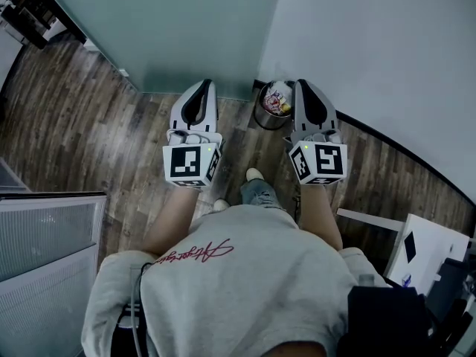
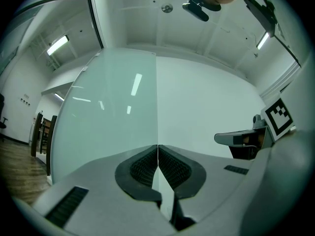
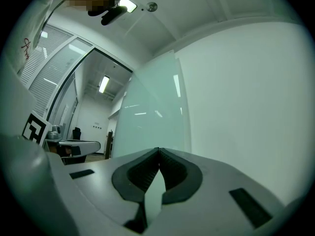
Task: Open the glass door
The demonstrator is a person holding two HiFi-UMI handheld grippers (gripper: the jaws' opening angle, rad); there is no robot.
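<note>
Left hand-held gripper (image 2: 157, 147): jaws pressed together, nothing between, aimed at the seam of door and wall.
Right hand-held gripper (image 3: 158, 151): jaws pressed together, nothing between, held beside the left one.
Glass door (image 1: 160, 28): frosted pane, ahead and to the left, meeting white wall (image 1: 372, 43) at the corner.
Waste bin (image 1: 273, 106): on wood floor (image 1: 74, 117), at the wall's foot, between the 2 grippers.

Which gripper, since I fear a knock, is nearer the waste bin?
The right gripper: the waste bin stands just beside its tip, while the left gripper is farther off on the bin's other side.
</note>
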